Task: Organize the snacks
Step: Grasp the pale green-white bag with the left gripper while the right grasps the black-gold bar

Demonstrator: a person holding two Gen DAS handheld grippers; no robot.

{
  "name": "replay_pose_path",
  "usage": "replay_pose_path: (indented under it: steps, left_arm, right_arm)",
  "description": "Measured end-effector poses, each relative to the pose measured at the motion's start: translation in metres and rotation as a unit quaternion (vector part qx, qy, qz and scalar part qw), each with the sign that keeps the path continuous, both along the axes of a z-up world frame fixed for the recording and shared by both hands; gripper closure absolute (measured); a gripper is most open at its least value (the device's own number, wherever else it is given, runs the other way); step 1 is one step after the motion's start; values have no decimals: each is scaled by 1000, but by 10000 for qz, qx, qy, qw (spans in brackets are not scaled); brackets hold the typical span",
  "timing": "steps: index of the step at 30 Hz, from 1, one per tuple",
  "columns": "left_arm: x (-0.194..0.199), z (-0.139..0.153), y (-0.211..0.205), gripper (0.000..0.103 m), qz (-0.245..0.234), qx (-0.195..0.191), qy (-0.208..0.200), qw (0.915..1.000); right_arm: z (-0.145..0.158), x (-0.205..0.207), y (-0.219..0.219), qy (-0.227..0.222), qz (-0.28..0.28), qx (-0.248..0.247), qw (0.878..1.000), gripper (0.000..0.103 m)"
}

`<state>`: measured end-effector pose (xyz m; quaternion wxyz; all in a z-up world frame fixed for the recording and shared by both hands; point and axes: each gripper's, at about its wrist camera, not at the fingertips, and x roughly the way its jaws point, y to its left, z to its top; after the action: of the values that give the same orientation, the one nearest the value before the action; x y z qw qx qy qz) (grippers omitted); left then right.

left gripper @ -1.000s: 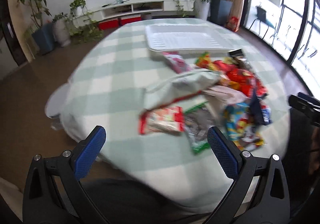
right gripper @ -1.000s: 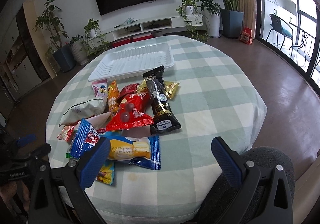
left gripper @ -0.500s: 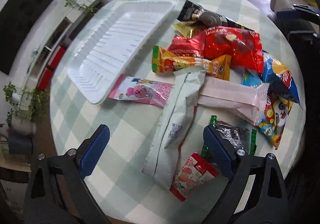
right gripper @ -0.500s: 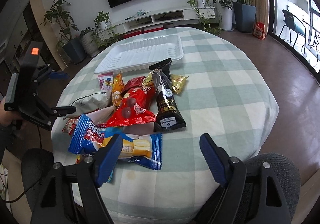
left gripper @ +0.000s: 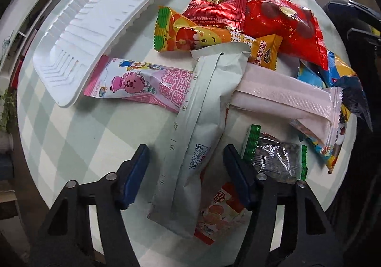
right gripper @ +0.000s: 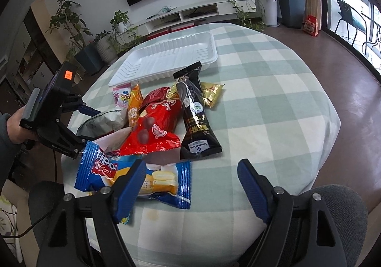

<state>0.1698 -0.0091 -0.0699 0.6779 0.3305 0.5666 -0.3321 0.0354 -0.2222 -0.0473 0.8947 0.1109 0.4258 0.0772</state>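
Observation:
A pile of snack packets lies on a round table with a green checked cloth [right gripper: 273, 105]. An empty white plastic tray [left gripper: 100, 19] [right gripper: 171, 57] sits beyond the pile. My left gripper [left gripper: 187, 166] is open, its jaws on either side of a long pale green-white packet [left gripper: 197, 128]. It also shows in the right wrist view [right gripper: 78, 124], low over the pile's left side. My right gripper [right gripper: 191, 178] is open above the table's near edge, by a blue Tipo roll-cake packet [right gripper: 133, 176].
Other packets include a pink cartoon one [left gripper: 142, 83], an orange one [left gripper: 204, 38], a big red one [right gripper: 154, 128], a black one [right gripper: 197, 119], a pale pink one [left gripper: 285, 97] and a green-edged one [left gripper: 276, 157]. A grey chair [right gripper: 340, 217] stands at the near right.
My left gripper has come down and forward over the table onto the pale green-white packet. My right gripper has moved slightly closer to the pile.

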Motion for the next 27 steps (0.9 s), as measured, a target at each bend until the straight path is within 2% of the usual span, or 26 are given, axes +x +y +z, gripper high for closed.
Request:
replay_pose_path:
  steps: [2, 4, 6, 8, 14, 21, 27]
  left_arm:
    - [2, 1, 1, 64, -31, -65, 87, 9999]
    - [4, 0, 0, 73, -18, -93, 104, 9999]
    - [5, 0, -1, 76, 14, -109, 130, 9999]
    - [6, -1, -2, 84, 35, -145, 160, 9998]
    - [2, 4, 1, 90, 210, -311, 54, 9993]
    - [-9, 11, 16, 91, 578, -683, -113, 9959]
    - [-15, 29, 43, 91, 1077, -1236, -294, 9860]
  right_arm:
    - [1, -1, 0, -7, 6, 5, 10000, 21]
    - [1, 0, 0, 0, 9, 6, 10000, 21]
    - [1, -1, 0, 15, 33, 28, 10000, 22]
    - [1, 1, 2, 39, 90, 41, 9999, 26]
    - [2, 1, 2, 21, 128, 104, 9999, 31]
    - [4, 9, -3, -63, 139, -119, 9998, 39]
    - [9, 34, -9, -126, 227, -214, 9994, 50]
